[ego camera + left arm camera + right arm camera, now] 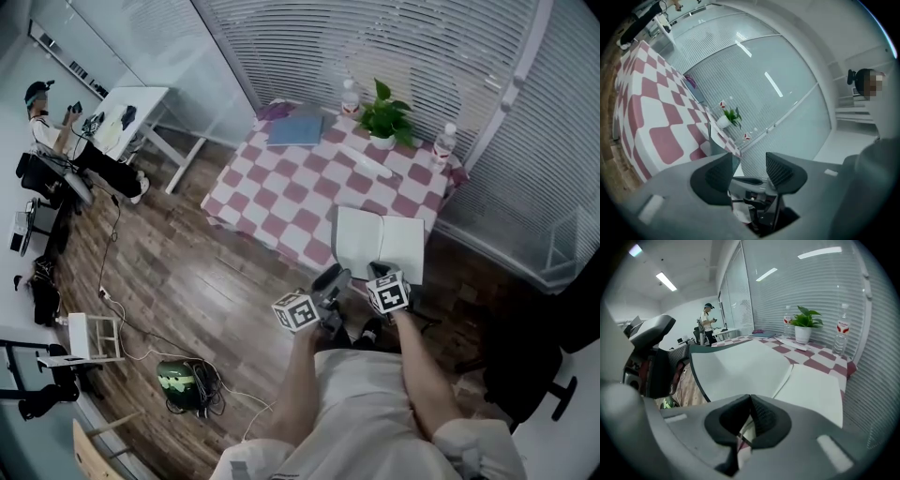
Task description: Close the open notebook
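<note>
The open notebook (380,246) lies flat with blank white pages at the near edge of the pink-and-white checked table (281,202). In the right gripper view the notebook (764,371) spreads out just beyond my jaws. My right gripper (378,272) (750,416) hovers at the notebook's near edge, pads pressed together with nothing seen between them. My left gripper (330,279) (749,171) is off the table's near edge, just left of the notebook, jaws apart and empty. The left gripper's body (651,357) shows at the left of the right gripper view.
At the table's far side stand a potted plant (386,117), two water bottles (350,97) (444,142), a blue folder (295,129) and a long white object (366,161). A black chair (525,366) stands at my right. A person (56,131) sits far left.
</note>
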Tool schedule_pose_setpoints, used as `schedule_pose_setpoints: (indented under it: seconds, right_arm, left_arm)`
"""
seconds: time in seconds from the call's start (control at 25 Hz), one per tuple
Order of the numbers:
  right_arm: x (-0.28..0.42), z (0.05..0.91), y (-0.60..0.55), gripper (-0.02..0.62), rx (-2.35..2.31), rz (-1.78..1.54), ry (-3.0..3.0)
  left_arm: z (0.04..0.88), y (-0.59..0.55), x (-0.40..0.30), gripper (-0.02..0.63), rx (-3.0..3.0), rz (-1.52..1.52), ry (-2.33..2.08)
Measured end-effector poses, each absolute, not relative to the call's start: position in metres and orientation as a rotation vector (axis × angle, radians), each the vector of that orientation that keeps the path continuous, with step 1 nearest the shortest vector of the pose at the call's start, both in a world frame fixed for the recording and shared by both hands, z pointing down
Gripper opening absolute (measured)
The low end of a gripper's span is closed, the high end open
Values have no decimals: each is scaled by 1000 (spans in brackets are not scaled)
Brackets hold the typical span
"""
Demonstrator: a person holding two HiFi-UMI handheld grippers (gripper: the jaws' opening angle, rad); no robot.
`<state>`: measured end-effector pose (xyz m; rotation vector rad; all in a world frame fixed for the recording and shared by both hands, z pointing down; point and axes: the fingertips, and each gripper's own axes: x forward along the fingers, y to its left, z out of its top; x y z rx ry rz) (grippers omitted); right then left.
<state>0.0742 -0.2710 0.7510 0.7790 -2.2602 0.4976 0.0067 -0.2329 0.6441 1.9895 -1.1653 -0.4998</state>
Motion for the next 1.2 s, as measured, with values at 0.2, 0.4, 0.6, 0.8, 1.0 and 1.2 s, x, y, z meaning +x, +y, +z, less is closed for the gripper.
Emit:
schedule_pose_setpoints:
  seconds: [0.2,0.4,0.6,0.8,1.0,1.2]
  right_arm:
    - [72,721,-273,2,766,754,-2452]
    - [74,690,-275,2,711,846,-2601]
    - [90,683,-269,2,705,823,-2631]
    - [107,678,-270,2,734,769,-2628]
    - [128,680,-273,2,787,781,-2617]
    - [147,685,-275,2,819,781,-2600]
  left_arm:
    - [617,-230,32,224,2093,-561,-957]
    - [610,-233,56,222,2163,-518,-853]
    - [607,-235,84,221,2215,-466,-745]
    - [605,-240,111,218,2242,-445,-666]
    - [608,-242,133,215,2249,-420,-610]
    - [608,-246,153,201,2228,-400,-567]
